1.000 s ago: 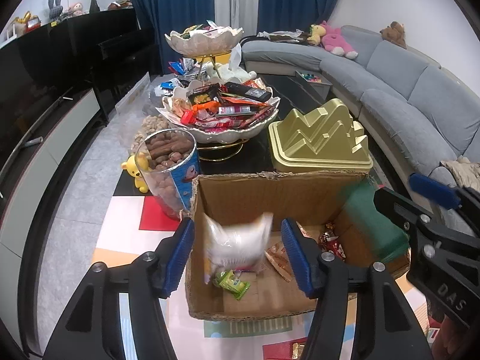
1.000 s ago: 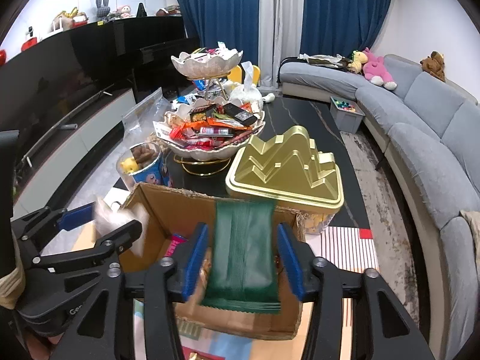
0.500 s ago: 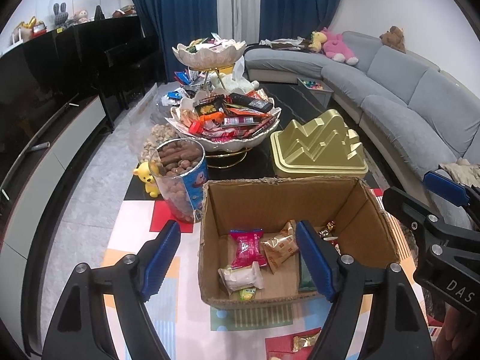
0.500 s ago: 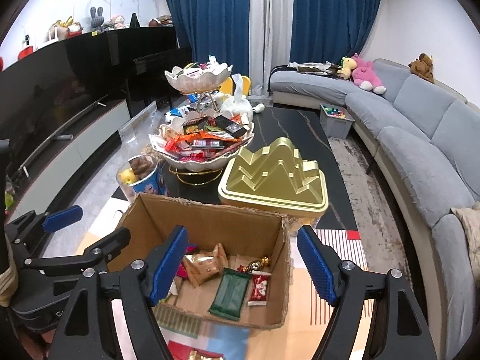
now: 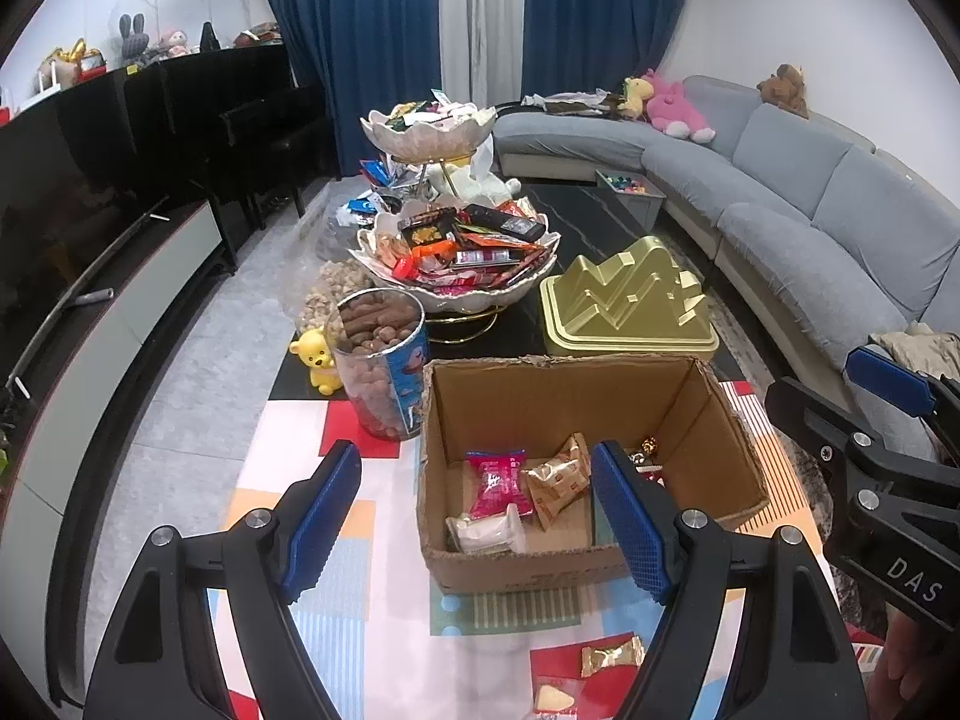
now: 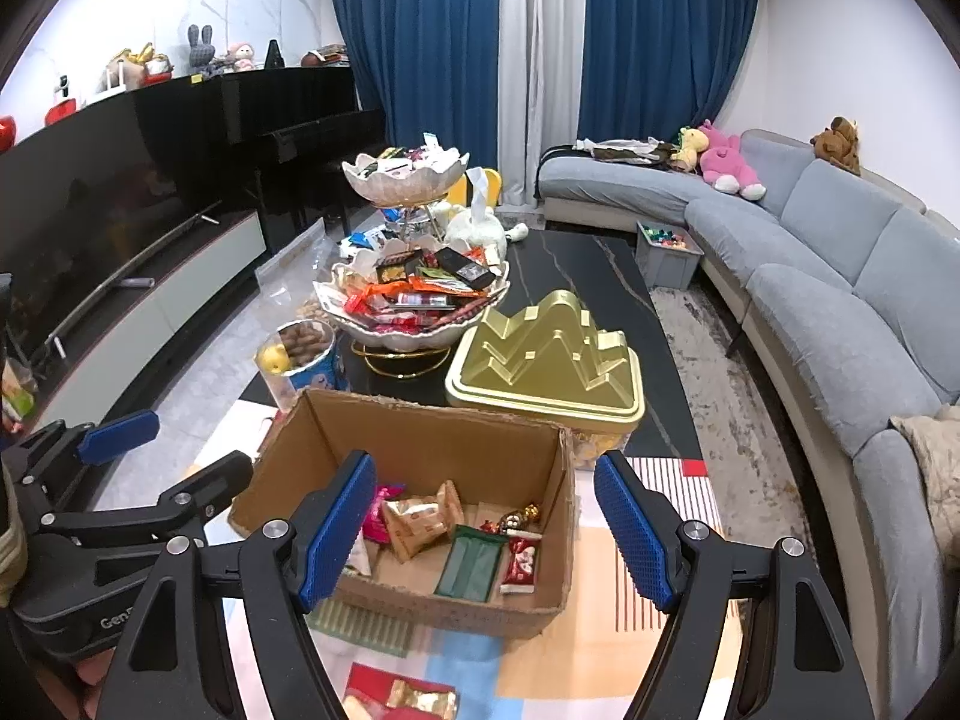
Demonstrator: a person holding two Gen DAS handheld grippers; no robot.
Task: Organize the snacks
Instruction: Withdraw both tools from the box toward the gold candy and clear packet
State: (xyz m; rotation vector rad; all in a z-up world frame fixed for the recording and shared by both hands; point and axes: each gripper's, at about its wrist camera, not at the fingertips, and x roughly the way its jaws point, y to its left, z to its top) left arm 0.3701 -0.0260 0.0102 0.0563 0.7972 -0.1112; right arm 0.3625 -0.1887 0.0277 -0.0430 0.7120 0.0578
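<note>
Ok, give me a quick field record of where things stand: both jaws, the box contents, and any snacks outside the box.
left gripper: jaws open, nothing between them
right gripper: jaws open, nothing between them
cardboard box: holds green packet, pink packet, gold packets, white packet
outside the box: gold candy on the mat

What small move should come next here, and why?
Probably lower the left gripper toward the gold-wrapped snack lying on the patterned mat in front of the cardboard box. Both it and the right gripper are open and empty, the dropped packets already lie inside the box, and loose snacks remain outside.
</note>
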